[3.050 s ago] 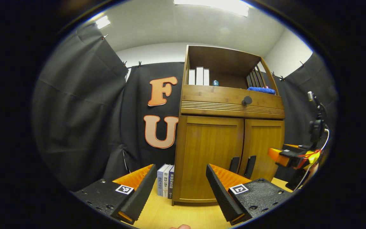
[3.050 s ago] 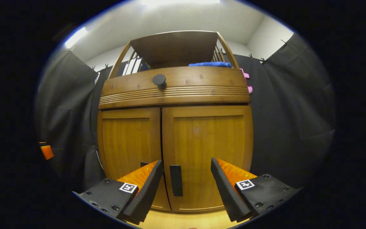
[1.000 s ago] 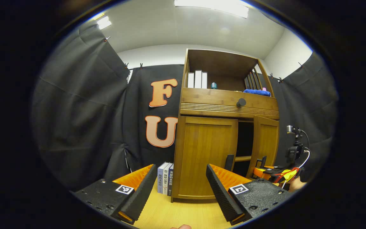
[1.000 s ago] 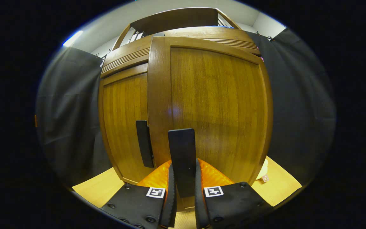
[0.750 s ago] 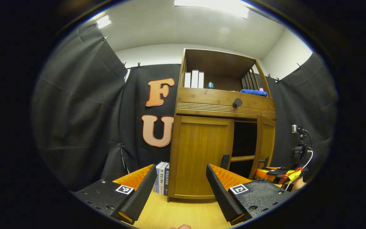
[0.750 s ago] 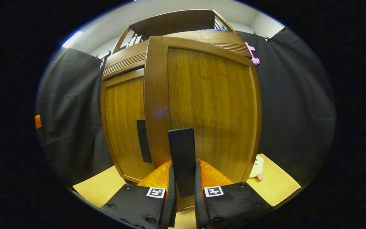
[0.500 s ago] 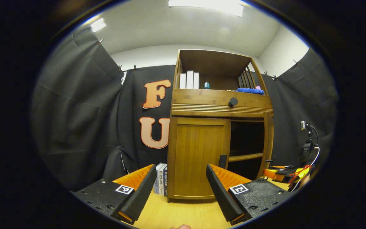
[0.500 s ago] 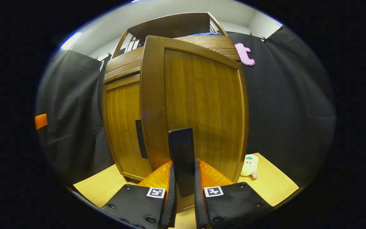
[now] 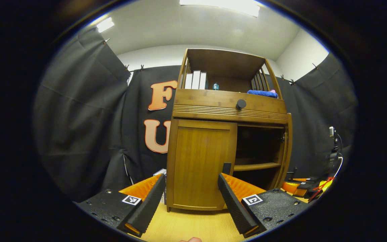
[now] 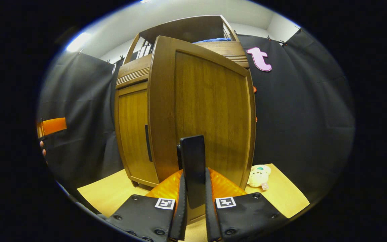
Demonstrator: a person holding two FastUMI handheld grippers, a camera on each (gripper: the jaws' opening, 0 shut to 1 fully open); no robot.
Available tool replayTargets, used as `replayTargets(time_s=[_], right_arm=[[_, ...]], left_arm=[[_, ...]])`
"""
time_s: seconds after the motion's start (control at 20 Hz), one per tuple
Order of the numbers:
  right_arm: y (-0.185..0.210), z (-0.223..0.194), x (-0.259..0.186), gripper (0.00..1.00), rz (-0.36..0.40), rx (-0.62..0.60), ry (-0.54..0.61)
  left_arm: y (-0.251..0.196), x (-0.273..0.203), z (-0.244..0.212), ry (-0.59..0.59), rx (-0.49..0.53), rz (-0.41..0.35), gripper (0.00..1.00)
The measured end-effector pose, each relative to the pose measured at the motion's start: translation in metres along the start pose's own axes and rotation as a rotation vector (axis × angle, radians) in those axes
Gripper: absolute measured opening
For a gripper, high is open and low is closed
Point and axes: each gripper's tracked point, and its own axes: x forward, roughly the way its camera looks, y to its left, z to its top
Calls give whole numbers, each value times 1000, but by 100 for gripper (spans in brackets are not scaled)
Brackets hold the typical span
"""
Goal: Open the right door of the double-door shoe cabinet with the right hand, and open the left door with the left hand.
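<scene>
The wooden shoe cabinet [image 9: 227, 107] stands ahead in the left gripper view. Its left door [image 9: 198, 161] is closed, with a dark vertical handle [image 9: 226, 167] at its inner edge. My left gripper [image 9: 190, 205] is open, a short way in front of that door and touching nothing. The right door [image 10: 210, 114] stands swung far out, seen edge-on [image 9: 288, 148] in the left gripper view, and the dark inside with a shelf [image 9: 255, 166] lies bare. My right gripper [image 10: 193, 208] is shut on the right door's handle [image 10: 192, 164]. The left door's handle [image 10: 147, 143] shows beside it.
Books [image 9: 195, 80], a blue cloth [image 9: 262, 93] and a drawer knob [image 9: 241, 104] sit higher up on the cabinet. A book [image 9: 160, 172] peeks out left of the cabinet's base. A plush toy [image 10: 259, 175] lies on the wooden floor [image 10: 106, 195] right of the open door.
The right gripper closed on the right door's handle and pulled the door from shut to wide open. The left gripper has turned to face the left door.
</scene>
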Motion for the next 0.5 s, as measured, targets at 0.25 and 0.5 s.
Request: replayTargets(time_s=[0.25,0.5], right_arm=[[-17,1,-18,31,43,-11,6],[-45,3,-39,31,54,-27,-6]], left_arm=[[-15,-5,11,-21,35,77,92],[-40,-8,10,-25,22,128,98]])
